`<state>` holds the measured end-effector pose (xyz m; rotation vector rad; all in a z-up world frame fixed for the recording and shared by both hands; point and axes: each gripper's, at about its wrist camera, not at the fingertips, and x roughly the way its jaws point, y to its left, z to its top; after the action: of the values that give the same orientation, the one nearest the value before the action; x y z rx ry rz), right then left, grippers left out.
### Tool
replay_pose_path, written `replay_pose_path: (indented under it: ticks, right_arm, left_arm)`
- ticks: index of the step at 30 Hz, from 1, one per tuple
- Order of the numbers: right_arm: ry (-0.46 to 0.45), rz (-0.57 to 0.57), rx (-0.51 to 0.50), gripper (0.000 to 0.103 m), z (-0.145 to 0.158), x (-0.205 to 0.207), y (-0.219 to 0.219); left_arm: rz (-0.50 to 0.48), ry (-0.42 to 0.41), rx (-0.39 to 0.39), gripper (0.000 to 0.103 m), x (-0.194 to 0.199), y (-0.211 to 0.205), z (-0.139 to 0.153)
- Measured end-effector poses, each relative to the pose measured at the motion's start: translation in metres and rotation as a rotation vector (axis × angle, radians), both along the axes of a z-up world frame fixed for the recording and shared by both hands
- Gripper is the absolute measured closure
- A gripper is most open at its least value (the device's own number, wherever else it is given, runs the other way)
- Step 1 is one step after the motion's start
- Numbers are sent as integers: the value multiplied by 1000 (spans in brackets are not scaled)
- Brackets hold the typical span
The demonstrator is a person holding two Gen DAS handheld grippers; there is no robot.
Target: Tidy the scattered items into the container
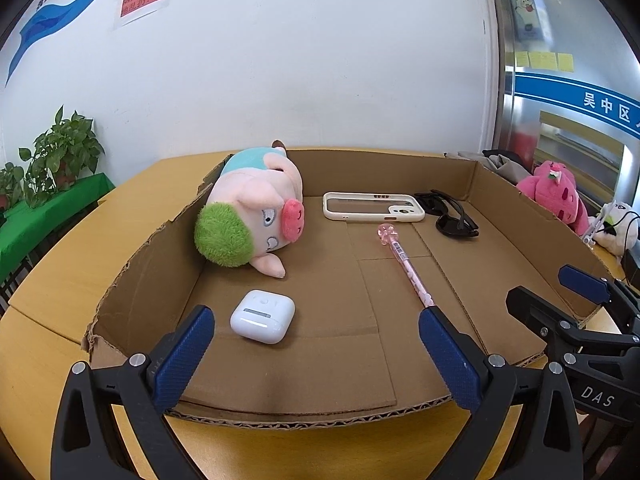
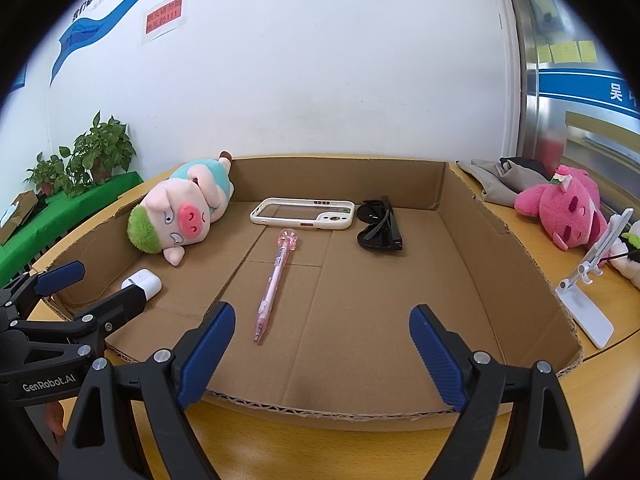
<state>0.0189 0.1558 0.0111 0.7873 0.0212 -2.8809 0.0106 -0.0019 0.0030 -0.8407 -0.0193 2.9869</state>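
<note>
A shallow cardboard box (image 1: pixel 516 240) (image 2: pixel 500 248) lies on the wooden table. Inside it are a pig plush (image 1: pixel 252 216) (image 2: pixel 180 216), a white earbud case (image 1: pixel 263 316) (image 2: pixel 142 282), a pink pen (image 1: pixel 406 264) (image 2: pixel 274 284), a white phone case (image 1: pixel 374 207) (image 2: pixel 303 214) and black sunglasses (image 1: pixel 452 214) (image 2: pixel 378 224). My left gripper (image 1: pixel 316 354) is open and empty at the box's near edge, close to the earbud case. My right gripper (image 2: pixel 320 350) is open and empty at the near edge, beside the pen's tip.
A pink plush (image 2: pixel 560 208) (image 1: pixel 556 196), a white phone stand (image 2: pixel 588 288) and grey cloth (image 2: pixel 500 180) lie on the table right of the box. Potted plants (image 1: pixel 60 156) stand on a green shelf at left. A white wall is behind.
</note>
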Motion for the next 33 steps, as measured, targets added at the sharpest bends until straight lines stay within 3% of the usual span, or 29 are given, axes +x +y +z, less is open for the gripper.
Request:
replay_pose_path:
  ticks: [2, 7, 12, 33]
  right_arm:
    - [0, 0, 0, 14, 0, 0, 0]
    - [-2, 8, 4, 12, -1, 1, -3]
    - [-6, 2, 6, 12, -1, 1, -4]
    - [-6, 3, 5, 12, -1, 0, -4]
  left_arm:
    - [11, 20, -4, 0, 2, 1, -1]
    - [10, -21, -2, 0, 4, 1, -2]
    - [12, 20, -4, 0, 7, 2, -3]
    - [8, 22, -4, 0, 7, 2, -2]
